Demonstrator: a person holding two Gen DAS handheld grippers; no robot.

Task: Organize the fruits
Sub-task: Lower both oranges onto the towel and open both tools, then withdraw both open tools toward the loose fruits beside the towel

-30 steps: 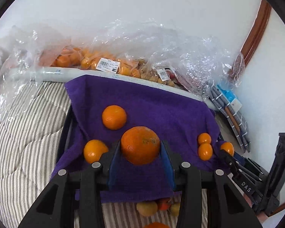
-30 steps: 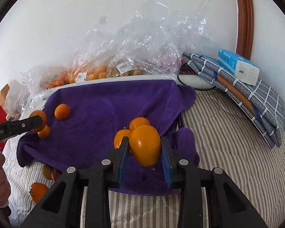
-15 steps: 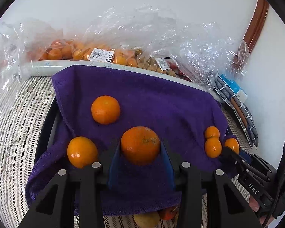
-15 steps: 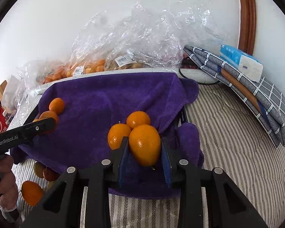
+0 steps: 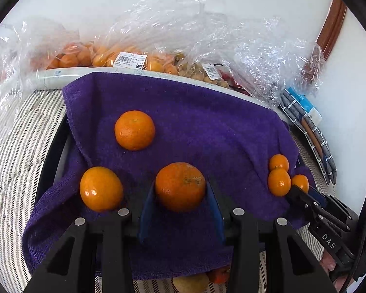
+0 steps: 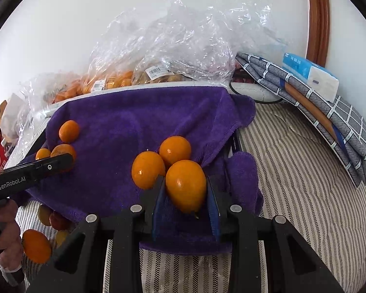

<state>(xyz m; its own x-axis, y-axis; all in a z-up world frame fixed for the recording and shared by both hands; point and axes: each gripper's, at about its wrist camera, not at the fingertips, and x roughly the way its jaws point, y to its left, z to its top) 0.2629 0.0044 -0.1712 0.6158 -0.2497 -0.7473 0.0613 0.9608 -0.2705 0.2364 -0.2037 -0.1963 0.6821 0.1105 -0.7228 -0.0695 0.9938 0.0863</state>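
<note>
A purple towel [image 5: 207,127] covers a tray on the striped bed; it also shows in the right wrist view [image 6: 134,122]. My left gripper [image 5: 180,193] is shut on a round orange [image 5: 180,185] just above the towel's near left part, beside two loose oranges [image 5: 134,130] [image 5: 101,188]. My right gripper [image 6: 186,190] is shut on an oval orange fruit [image 6: 186,185] over the towel's right edge, next to two small orange fruits [image 6: 148,170] [image 6: 175,149]. These fruits show at the right in the left wrist view [image 5: 279,182].
Clear plastic bags of fruit [image 5: 124,58] lie behind the towel against the wall. Folded checked cloth with a tissue pack [image 6: 310,75] lies at the right. More fruits [image 6: 36,245] lie on the striped bedding [image 6: 305,171] below the towel's near left edge.
Both grippers have moved forward and lower over the towel, each still holding its fruit. The loose fruits look nearer and larger.
</note>
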